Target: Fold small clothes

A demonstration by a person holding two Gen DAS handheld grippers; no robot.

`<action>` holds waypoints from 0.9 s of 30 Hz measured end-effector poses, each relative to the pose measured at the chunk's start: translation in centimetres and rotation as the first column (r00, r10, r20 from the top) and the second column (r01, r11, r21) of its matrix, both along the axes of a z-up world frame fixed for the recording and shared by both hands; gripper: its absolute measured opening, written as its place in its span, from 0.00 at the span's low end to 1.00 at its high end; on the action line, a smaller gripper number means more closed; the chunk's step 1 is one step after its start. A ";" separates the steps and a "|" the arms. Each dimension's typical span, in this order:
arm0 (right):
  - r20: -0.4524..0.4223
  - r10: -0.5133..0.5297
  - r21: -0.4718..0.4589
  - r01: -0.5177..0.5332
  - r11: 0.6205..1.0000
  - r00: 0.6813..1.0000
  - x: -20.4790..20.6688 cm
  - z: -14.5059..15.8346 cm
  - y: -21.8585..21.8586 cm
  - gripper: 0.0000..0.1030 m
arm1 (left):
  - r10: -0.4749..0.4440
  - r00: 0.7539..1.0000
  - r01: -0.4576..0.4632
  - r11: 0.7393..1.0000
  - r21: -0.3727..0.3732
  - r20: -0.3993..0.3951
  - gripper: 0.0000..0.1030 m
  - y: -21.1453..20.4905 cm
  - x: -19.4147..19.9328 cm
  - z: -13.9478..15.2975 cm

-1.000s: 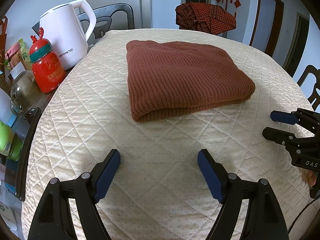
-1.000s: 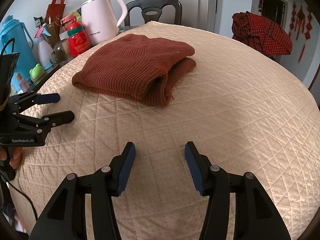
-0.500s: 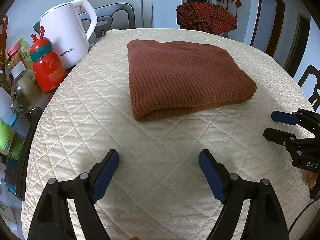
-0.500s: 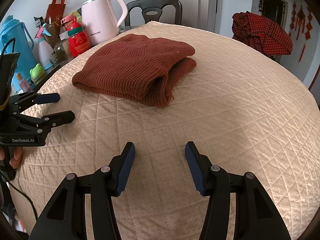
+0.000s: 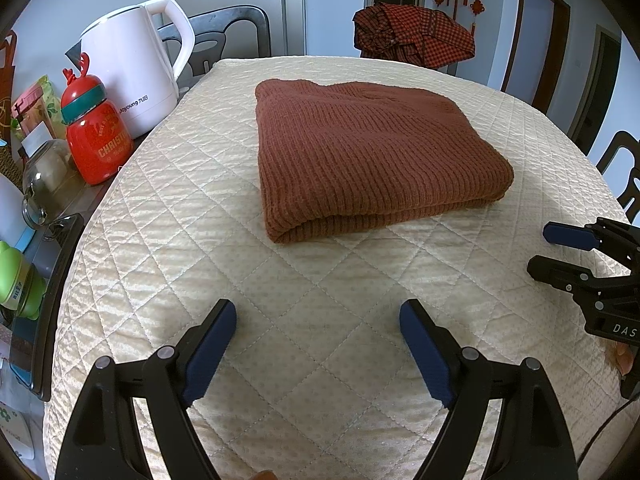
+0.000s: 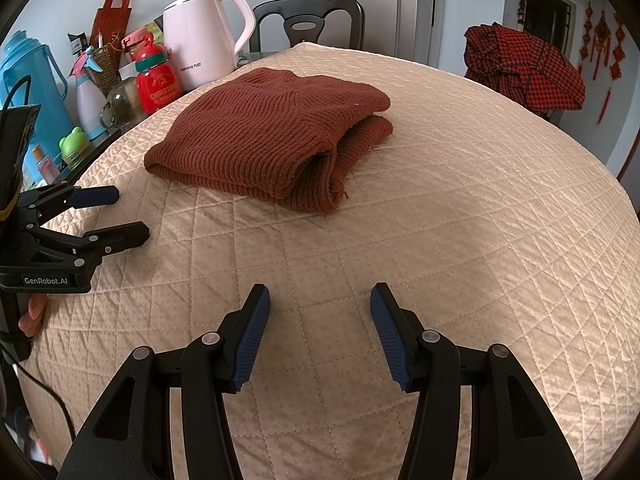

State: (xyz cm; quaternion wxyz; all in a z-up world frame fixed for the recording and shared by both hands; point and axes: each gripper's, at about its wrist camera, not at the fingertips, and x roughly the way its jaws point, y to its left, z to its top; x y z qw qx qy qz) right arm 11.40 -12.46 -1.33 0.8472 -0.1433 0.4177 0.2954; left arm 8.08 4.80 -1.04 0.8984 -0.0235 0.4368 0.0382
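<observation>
A rust-brown knitted sweater [image 5: 372, 152] [image 6: 276, 136] lies folded into a thick rectangle on the cream quilted table cover [image 5: 320, 280], in the far middle of both views. My left gripper [image 5: 316, 312] hangs open over bare quilt, well short of the sweater's near fold. My right gripper [image 6: 318, 300] is open too, nothing between its blue pads, and stands clear of the sweater's open end. Each gripper shows in the other's view: the right gripper [image 5: 544, 248] at the right edge, the left gripper [image 6: 128, 216] at the left edge.
Along the left table edge stand a white electric kettle [image 5: 128, 76], a red Christmas bottle [image 5: 96, 136], a glass jar [image 5: 44, 184], a blue thermos [image 6: 28, 92] and small green bottles. A red checked cloth [image 6: 524, 68] hangs over a far chair. A dark chair [image 6: 308, 20] stands behind.
</observation>
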 end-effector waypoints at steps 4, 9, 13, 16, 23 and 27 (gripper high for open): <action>0.000 0.000 0.000 0.000 1.000 1.000 0.0 0.0 0.0 0.52 | -0.001 1.000 0.001 1.000 -0.001 0.000 0.84 0.0 0.0 0.0; 0.000 0.000 0.001 0.000 1.000 1.000 0.0 0.0 0.0 0.52 | 0.000 1.000 0.000 1.000 -0.004 -0.001 0.84 0.1 0.0 -0.1; 0.000 0.000 0.001 0.000 1.000 1.000 0.0 0.0 0.0 0.52 | 0.000 1.000 0.000 1.000 -0.005 -0.001 0.84 0.1 0.0 0.0; -0.001 0.000 0.002 0.000 1.000 1.000 0.0 0.0 0.0 0.52 | 0.001 1.000 -0.001 1.000 -0.006 -0.001 0.84 0.1 -0.1 -0.1; -0.001 0.000 0.002 0.000 1.000 1.000 0.0 0.0 0.0 0.52 | 0.000 1.000 0.000 1.000 -0.006 -0.001 0.85 0.2 0.0 -0.1; -0.001 0.000 0.003 0.000 1.000 1.000 0.0 0.0 0.0 0.52 | 0.000 1.000 0.000 1.000 -0.006 -0.001 0.85 0.2 0.0 -0.1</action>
